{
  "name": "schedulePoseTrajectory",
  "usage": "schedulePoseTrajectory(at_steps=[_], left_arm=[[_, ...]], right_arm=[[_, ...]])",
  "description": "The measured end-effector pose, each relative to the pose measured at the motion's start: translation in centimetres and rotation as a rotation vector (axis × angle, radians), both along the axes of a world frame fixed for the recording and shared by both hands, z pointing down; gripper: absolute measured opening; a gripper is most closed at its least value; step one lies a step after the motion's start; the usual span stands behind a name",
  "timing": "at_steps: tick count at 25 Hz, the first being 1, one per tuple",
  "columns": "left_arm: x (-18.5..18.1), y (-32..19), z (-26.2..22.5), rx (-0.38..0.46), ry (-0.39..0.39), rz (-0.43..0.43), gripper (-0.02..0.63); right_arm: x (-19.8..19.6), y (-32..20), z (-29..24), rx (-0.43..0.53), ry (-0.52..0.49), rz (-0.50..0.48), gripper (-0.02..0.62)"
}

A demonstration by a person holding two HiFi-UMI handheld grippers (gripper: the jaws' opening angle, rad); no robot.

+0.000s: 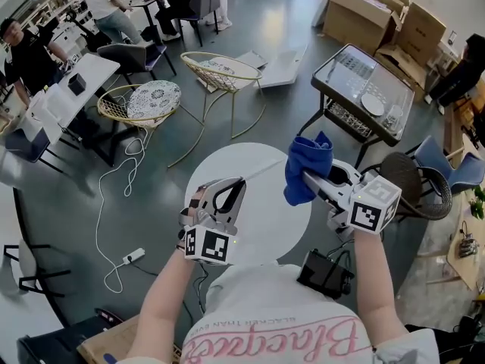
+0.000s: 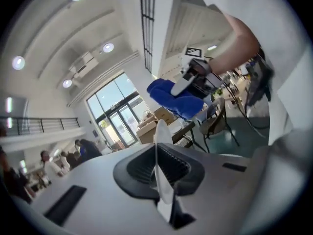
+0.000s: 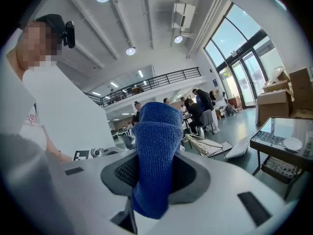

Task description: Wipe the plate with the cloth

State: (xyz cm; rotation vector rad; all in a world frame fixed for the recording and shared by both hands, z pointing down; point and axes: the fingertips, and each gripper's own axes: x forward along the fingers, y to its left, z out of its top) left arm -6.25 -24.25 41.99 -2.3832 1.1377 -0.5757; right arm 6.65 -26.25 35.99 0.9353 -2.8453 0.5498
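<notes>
My left gripper (image 1: 227, 192) is shut on a white plate (image 2: 160, 146), which stands on edge between its jaws. From the head view the plate (image 1: 265, 171) shows only as a thin pale line over the table. To the right, my right gripper (image 1: 309, 177) is shut on a blue cloth (image 1: 307, 167). The cloth (image 3: 154, 155) bunches up out of the jaws and hangs over them. In the left gripper view the cloth (image 2: 176, 98) hangs a little beyond the plate's rim, apart from it.
Both grippers hover over a round white table (image 1: 280, 226). A black device (image 1: 324, 273) sits by its near edge. A dark side table (image 1: 364, 89) and a dark chair (image 1: 417, 184) stand to the right, wire chairs (image 1: 220, 70) beyond, cardboard boxes (image 1: 379, 14) at the back.
</notes>
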Motion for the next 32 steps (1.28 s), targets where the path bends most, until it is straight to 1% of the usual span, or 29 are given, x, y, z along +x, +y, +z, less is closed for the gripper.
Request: schedulePoseTrajectory(at_steps=[4, 6, 9, 12, 14, 15, 17, 20, 26, 32], left_arm=[[-0.5, -0.7, -0.6, -0.2, 0.286, -0.06, 0.02], [-0.9, -1.1, -1.2, -0.28, 0.438, -0.094, 0.02], [-1.7, -1.2, -1.5, -0.37, 0.633, -0.141, 0.02], [-3.2, -1.0, -1.4, -0.451, 0.82, -0.173, 0.02], [-4.3, -0.9, -1.4, -0.489, 0.924, -0.19, 0.02], [-4.7, -0.8, -1.4, -0.499, 0.96, -0.198, 0.02], [-5.2, -0.5, -1.4, -0.509, 1.005, -0.211, 0.02], [-5.3, -0.1, -1.5, -0.509, 1.032, -0.229, 0.02], [-5.2, 0.3, -1.8, -0.49, 1.033, -0.239, 0.02], [-5.4, 0.8, -2.4, -0.458, 1.021, -0.246, 0.02]], right_arm=[[-0.3, 0.1, 0.3, 0.014, -0.021, 0.026, 0.143], [-0.3, 0.2, 0.3, 0.025, -0.026, 0.034, 0.143], [-0.4, 0.5, 0.5, 0.051, -0.019, 0.053, 0.143], [-1.1, 0.9, 1.1, 0.075, 0.01, 0.081, 0.143], [-1.7, 1.0, 1.5, 0.075, 0.023, 0.099, 0.143], [-2.0, 1.1, 1.7, 0.069, 0.022, 0.106, 0.143], [-2.4, 1.2, 1.9, 0.055, 0.011, 0.119, 0.143], [-2.3, 1.3, 2.2, 0.045, 0.01, 0.144, 0.143], [-2.6, 1.5, 2.9, 0.06, 0.06, 0.172, 0.141], [-2.6, 1.7, 2.8, 0.074, 0.071, 0.196, 0.141]])
